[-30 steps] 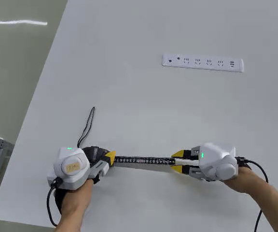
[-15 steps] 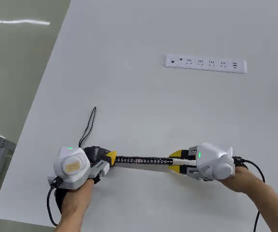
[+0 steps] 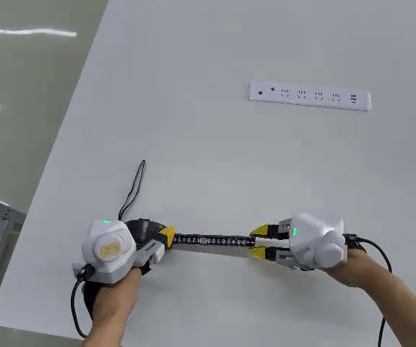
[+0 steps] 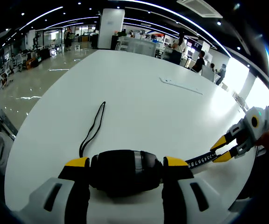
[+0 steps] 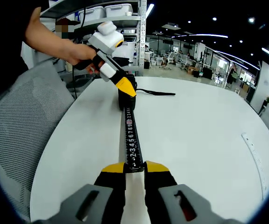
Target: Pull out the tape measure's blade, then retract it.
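Observation:
A black tape measure case (image 4: 125, 171) sits on the white table, clamped between the yellow-tipped jaws of my left gripper (image 3: 157, 244); its black wrist cord (image 3: 131, 192) trails away across the table. The blade (image 3: 211, 240), black with white numbers, runs from the case (image 3: 141, 230) to my right gripper (image 3: 259, 241), which is shut on the blade's end (image 5: 133, 164). In the right gripper view the blade (image 5: 130, 135) stretches straight ahead to the case (image 5: 127, 91) held by the left gripper (image 5: 123, 85). The right gripper (image 4: 224, 149) appears at the far right of the left gripper view.
A white power strip (image 3: 310, 95) lies far back on the table (image 3: 215, 152). The table's left edge drops to a shiny floor (image 3: 20, 87). A mesh chair (image 5: 17, 140) stands beside the table in the right gripper view.
My right gripper has moved left toward the case with the blade's end in it, so the exposed blade is shorter. The left gripper and case stay put.

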{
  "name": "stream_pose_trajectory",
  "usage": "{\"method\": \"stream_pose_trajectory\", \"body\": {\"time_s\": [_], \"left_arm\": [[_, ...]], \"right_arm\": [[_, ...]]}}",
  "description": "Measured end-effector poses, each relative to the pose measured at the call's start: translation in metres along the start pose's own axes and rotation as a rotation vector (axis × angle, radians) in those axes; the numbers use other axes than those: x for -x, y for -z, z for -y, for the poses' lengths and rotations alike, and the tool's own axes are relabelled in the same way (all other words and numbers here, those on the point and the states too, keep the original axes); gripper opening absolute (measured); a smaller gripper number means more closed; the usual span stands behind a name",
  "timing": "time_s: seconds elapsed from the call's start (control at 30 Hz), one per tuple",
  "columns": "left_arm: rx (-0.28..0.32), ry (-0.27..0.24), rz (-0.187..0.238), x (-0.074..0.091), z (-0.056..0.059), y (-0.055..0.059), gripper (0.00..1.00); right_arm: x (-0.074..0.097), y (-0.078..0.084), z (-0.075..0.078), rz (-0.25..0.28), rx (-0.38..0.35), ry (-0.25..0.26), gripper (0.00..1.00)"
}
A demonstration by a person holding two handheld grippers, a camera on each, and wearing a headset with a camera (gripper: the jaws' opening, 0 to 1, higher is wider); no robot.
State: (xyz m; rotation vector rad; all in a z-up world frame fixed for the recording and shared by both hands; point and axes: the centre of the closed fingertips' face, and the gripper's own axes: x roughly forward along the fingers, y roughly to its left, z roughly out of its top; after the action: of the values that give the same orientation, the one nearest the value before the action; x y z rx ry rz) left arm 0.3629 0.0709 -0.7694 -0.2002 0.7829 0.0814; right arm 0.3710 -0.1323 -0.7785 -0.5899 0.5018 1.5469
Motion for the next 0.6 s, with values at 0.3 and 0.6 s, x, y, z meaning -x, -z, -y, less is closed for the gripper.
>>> {"method": "stream_pose_trajectory", "body": {"time_s": [0.3,0.6], "left_arm": [[0.007,0.0,-0.002,0.0,-0.001,-0.001,0.6],[0.005,-0.001,-0.004,-0.001,-0.002,-0.001,0.6]], "right_arm": [[-0.006,-0.004,0.0,0.007,0.001,-0.007,0.13],[-0.011,-0.005,-0.001,0.012,-0.003,-0.012,0.13]]}}
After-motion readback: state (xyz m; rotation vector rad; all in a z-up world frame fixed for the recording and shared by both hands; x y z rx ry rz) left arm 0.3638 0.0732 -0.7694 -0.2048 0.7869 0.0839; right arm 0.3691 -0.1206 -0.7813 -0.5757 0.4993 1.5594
